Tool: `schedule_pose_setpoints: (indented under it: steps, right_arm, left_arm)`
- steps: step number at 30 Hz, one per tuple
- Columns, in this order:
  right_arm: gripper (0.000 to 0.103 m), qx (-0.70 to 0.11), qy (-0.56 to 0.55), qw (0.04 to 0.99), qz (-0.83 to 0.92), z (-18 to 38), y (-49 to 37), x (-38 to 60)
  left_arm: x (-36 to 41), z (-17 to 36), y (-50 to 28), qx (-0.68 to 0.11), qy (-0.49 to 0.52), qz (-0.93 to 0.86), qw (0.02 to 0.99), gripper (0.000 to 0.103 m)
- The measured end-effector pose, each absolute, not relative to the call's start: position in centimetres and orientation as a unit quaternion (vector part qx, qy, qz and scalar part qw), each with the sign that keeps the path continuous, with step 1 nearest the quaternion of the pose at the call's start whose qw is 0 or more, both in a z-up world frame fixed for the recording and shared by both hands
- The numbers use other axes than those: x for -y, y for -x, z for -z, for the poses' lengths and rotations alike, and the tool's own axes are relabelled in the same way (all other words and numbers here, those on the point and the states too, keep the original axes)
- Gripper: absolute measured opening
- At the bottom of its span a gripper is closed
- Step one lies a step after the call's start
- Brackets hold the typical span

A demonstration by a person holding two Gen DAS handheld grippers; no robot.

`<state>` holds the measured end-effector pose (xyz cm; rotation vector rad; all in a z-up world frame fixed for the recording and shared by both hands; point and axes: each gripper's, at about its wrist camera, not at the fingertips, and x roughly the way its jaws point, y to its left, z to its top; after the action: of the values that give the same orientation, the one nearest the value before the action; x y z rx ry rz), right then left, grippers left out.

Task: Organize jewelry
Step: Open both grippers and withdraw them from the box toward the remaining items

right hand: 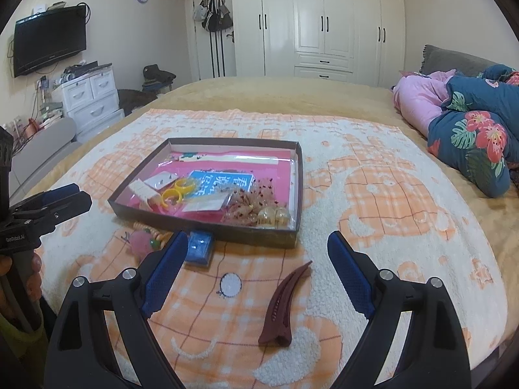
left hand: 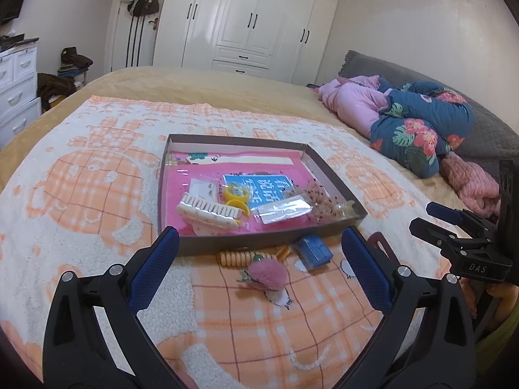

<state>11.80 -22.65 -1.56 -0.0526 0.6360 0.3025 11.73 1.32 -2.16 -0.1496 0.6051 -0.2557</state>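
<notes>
While both claws are held apart and empty over the bed [left hand: 201, 81], the jewelry is seen partly gathered in a shallow box [right hand: 207, 225] on an orange-and-white towel [right hand: 373, 194]. Inside it, a white hair claw clip [left hand: 211, 215] and yellow rings [left hand: 235, 196] are laid on pink lining. Just in front of the box, a blue case [right hand: 199, 248], a pink pompom clip [left hand: 266, 275] and a brown hair clip [right hand: 285, 304] are left on the towel, the last between the right claw's [right hand: 256, 259] fingers, the pompom between the left claw's [left hand: 259, 253].
</notes>
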Motion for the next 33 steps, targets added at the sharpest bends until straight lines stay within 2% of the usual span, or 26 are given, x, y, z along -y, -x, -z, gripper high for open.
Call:
schedule_pose_setpoints:
  steps: [33]
  right_arm:
    - [0.085,-0.326,0.036,0.938,-0.114,5.5,-10.4,24.8]
  left_arm:
    - [3.5,6.3,-11.0,-0.324,0.027,0.163,0.932,0.092]
